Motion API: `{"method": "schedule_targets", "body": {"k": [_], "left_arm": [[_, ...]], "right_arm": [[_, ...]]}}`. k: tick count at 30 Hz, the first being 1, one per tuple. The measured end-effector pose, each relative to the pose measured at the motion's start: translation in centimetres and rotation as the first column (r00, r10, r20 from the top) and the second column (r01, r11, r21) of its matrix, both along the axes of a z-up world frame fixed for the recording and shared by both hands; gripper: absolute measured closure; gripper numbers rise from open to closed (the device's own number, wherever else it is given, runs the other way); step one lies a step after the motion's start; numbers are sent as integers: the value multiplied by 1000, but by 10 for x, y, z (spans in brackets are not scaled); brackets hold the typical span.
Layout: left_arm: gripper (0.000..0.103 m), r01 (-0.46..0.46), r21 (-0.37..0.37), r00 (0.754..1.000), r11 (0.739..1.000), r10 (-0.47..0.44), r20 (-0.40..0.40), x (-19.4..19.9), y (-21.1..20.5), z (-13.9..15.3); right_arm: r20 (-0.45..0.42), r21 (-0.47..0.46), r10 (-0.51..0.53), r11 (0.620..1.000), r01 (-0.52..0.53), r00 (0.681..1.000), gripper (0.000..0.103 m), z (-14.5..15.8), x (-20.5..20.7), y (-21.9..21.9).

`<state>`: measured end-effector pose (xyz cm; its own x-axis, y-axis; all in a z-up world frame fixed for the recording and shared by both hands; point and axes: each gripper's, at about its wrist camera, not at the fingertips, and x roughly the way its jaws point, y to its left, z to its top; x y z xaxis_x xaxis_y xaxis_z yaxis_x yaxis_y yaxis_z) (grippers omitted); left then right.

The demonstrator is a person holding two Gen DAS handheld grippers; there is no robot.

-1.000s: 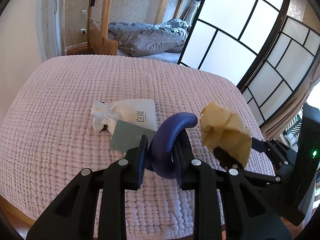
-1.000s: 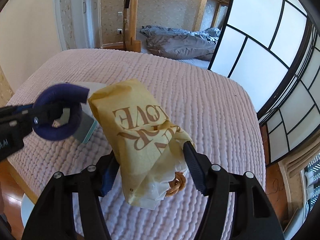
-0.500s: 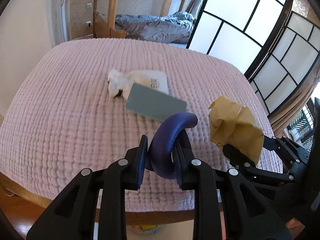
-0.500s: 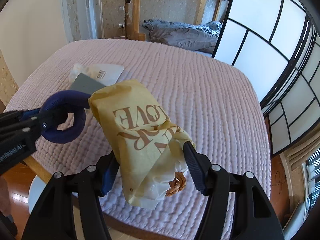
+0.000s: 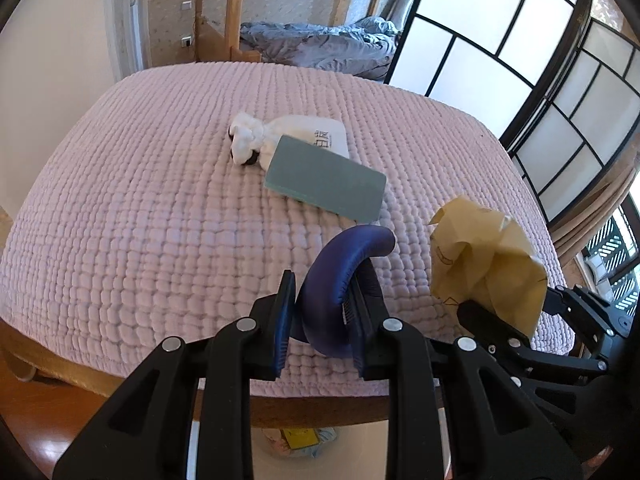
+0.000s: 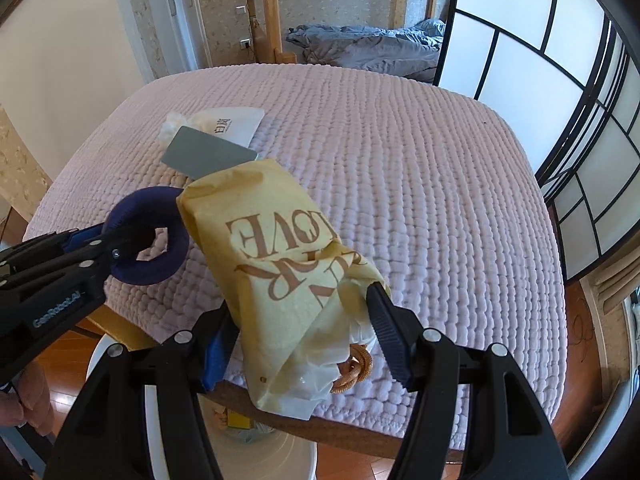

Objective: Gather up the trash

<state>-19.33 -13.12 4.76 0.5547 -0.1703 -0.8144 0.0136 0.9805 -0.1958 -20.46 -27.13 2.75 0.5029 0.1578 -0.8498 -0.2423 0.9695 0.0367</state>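
My left gripper is shut on a dark blue ring and holds it over the bed's near edge; the ring also shows in the right wrist view. My right gripper is shut on a crumpled yellow paper bag with brown lettering, also seen in the left wrist view. A white bin with trash inside stands on the floor below both grippers. A white drawstring pouch and a grey-green card lie on the pink bedspread.
The bed's wooden edge runs under the grippers. A black-framed folding screen stands to the right. A bunk bed with a grey duvet is behind. Wood floor lies to the right of the bed.
Both grippers have pulled back from over the bed to its near edge, still holding the ring and the paper bag. The bin below has come into view.
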Motion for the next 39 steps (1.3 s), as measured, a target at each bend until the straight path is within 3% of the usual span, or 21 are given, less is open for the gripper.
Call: {"method": "schedule_targets", "body": {"k": [13,23,32,39], "left_arm": [[76,-38,15,999,999,38,-2,-31,-12,2],[76,17,1,1000,1000,-17,26,-58,-11,9],[76,79,-16,997,997,-79,17,-111,25,3],[76,121,-11,992,993,-121,-22,-142,39,-7]], "right_arm": [[22,34,43,998,-43,999,42,7,-27,-14],[22,52,-20,998,19,1000,42,11,-63,-11],[9,75,-104,992,103,995,42,8,-117,24],[-67,88,-164,982,169,984,42,-15,-162,39]]}}
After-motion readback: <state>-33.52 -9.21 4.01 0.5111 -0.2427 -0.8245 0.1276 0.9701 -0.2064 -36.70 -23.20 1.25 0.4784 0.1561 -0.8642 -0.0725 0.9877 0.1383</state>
